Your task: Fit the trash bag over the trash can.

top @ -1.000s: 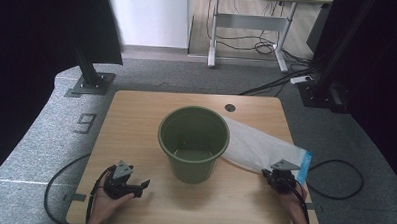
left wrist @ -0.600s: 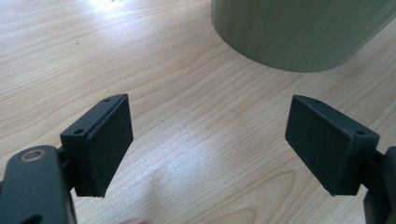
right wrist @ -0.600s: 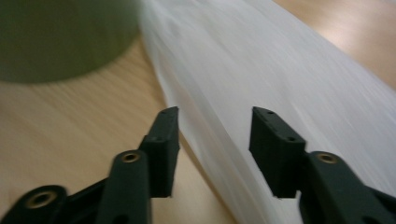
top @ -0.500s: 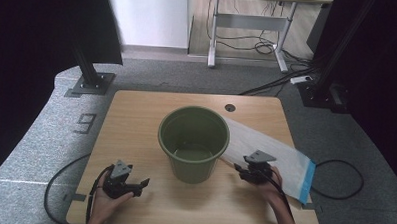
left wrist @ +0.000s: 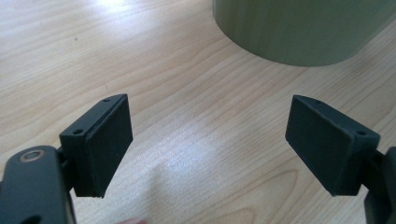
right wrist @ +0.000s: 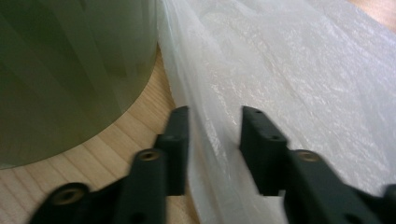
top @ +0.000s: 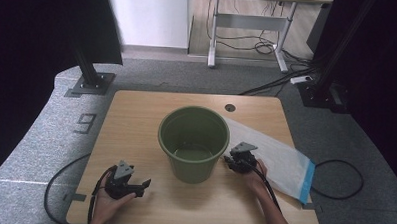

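Observation:
A green plastic bucket (top: 194, 142) stands upright at the middle of the wooden table (top: 136, 115). To its right lies a translucent plastic bag (top: 280, 157) with a blue edge at its near end. My right gripper (top: 230, 160) sits close to the bucket's right side, over the bag's left part. In the right gripper view its jaws (right wrist: 215, 121) have just been closing and stand a little apart, with a fold of the bag (right wrist: 299, 79) between them, beside the bucket wall (right wrist: 70, 70). My left gripper (top: 143, 186) rests at the front left, open and empty (left wrist: 208, 144), pointing at the bucket (left wrist: 299, 28).
A round cable hole (top: 230, 107) sits near the table's far edge. Black cables (top: 341, 179) trail off the table on both sides. A metal stand base (top: 90, 83) is on the floor at the back left, a desk frame (top: 249, 23) behind.
My right gripper has moved left along the bag, from its blue end to the bucket's side. The left gripper has kept still.

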Demonstrator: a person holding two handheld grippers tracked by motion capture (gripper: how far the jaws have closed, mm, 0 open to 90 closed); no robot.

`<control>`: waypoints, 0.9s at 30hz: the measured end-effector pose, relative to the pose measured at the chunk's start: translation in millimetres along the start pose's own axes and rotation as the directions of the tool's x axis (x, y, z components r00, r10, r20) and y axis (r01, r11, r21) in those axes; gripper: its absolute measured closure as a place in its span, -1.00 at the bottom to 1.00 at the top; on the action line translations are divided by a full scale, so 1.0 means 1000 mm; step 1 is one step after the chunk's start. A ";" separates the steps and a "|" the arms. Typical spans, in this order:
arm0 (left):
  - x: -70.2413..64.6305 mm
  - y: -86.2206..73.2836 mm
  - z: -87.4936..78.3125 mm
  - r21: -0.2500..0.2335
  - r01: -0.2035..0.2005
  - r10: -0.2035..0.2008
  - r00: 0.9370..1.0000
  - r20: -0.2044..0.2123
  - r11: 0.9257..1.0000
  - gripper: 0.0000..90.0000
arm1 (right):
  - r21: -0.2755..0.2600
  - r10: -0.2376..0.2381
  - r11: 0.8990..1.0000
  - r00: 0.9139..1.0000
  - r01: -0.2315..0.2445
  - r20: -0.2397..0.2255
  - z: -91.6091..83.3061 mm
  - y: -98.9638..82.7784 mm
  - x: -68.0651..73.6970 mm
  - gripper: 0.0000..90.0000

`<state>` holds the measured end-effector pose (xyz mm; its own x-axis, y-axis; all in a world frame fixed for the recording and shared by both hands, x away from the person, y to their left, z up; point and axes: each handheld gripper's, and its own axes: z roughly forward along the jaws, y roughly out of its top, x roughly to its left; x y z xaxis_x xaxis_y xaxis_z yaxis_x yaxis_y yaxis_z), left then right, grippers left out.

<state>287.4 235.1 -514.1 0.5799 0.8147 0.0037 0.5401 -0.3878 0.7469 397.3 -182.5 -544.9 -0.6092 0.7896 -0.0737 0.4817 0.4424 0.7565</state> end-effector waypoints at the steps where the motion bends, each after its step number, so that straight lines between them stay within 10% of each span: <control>1: 0.000 0.001 0.000 0.000 -0.002 0.002 1.000 0.000 1.000 -0.68 | -0.002 0.012 1.000 1.000 -0.012 -0.005 -0.001 0.000 0.000 0.65; 6: 0.002 -0.001 -0.001 0.013 -0.005 0.005 1.000 -0.022 1.000 -0.68 | -0.002 0.047 0.999 0.999 -0.047 -0.011 -0.005 -0.002 -0.002 0.96; 20: 0.013 -0.004 -0.008 -0.004 0.010 -0.010 1.000 -0.015 1.000 -0.68 | 0.035 0.094 0.995 0.996 -0.094 0.008 -0.054 -0.047 0.009 0.95; 27: 0.013 0.000 0.001 0.004 -0.008 0.008 1.000 0.005 1.000 -0.68 | -0.003 0.075 0.997 0.997 -0.075 -0.020 -0.046 -0.027 0.017 0.15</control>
<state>295.3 245.7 -514.6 0.5873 0.8094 0.0059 0.5383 -0.3960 0.7439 345.2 -200.6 -536.6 -0.5841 0.8117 -0.0041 0.5239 0.3809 0.7619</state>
